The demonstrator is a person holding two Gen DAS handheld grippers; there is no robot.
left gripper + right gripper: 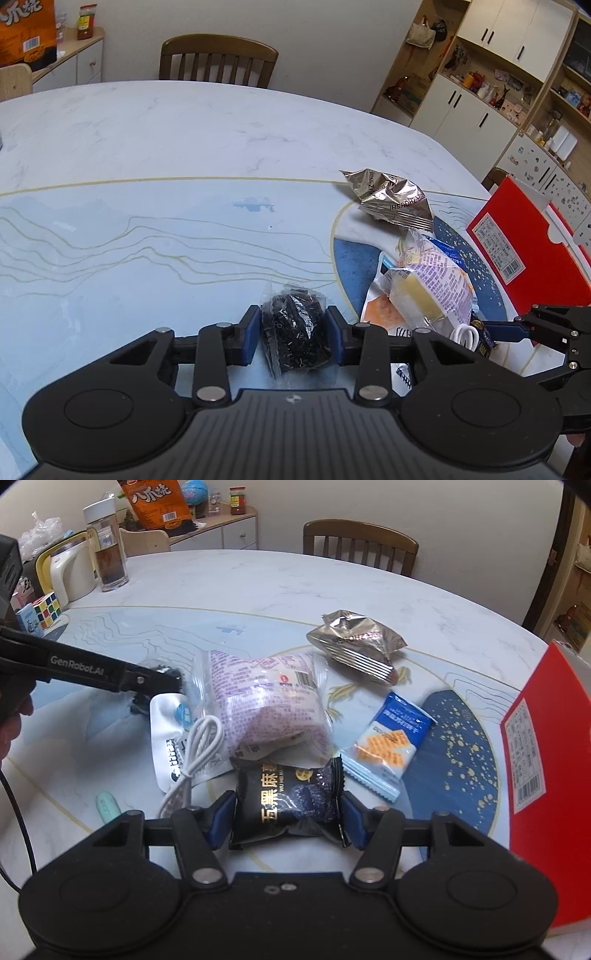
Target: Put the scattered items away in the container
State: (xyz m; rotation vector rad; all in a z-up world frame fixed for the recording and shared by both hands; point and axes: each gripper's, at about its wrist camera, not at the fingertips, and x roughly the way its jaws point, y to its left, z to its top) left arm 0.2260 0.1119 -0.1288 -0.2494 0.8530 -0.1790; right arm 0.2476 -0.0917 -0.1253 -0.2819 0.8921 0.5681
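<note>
My left gripper [293,334] is shut on a clear bag of small black bits [295,328], its blue pads pressing both sides; the bag rests on the table. My right gripper [288,819] is shut on a black snack packet [288,801], with the pads against its two ends. Beyond that packet lie a purple-printed bread bag [266,701], a white cable [199,746] on a white pouch [168,734], a blue-and-white cracker packet [391,738] and a crumpled silver packet [354,642]. The red box [546,757] stands at the right edge.
A mint-green small item [107,803] lies at the near left. A puzzle cube [48,609], a cream jug [70,572] and a glass bottle [109,550] stand at the far left. A wooden chair [360,542] is behind the round marble table [258,587].
</note>
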